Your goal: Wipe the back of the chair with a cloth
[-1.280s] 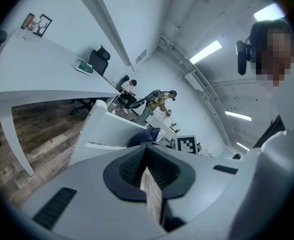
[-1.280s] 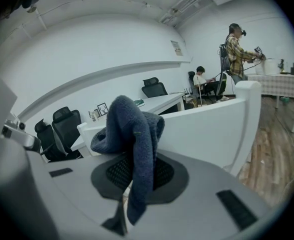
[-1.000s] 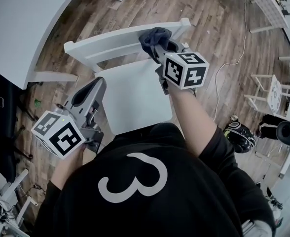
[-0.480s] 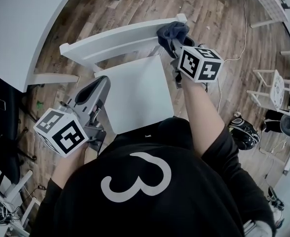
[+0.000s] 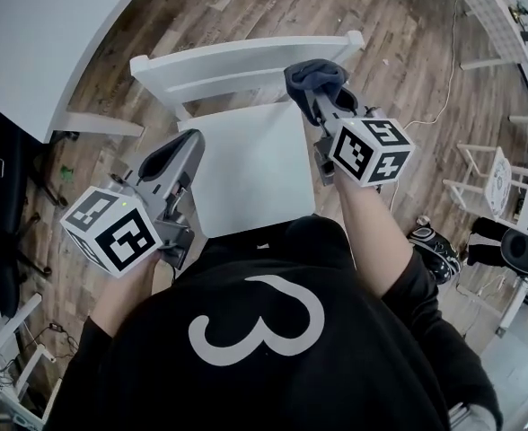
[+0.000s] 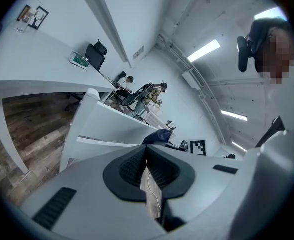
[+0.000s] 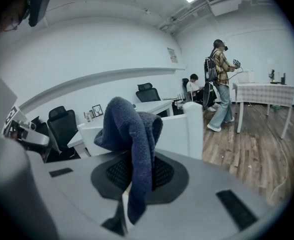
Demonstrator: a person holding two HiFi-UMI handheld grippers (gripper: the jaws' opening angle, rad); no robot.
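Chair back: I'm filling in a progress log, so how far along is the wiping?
Done: the cloth is clamped in the right gripper. In hand: it is near the right end of the chair back; whether it touches is unclear. Left: nothing shows which parts are wiped, so the rest of it may remain. The left gripper is shut and empty, near the seat.

Bright, even indoor light comes from long white ceiling strip lamps [image 6: 204, 50]; shadows are soft and faint. The white wooden chair [image 5: 246, 169] seat looks nearly washed out. Both gripper views curve strongly and darken to black at the corners.
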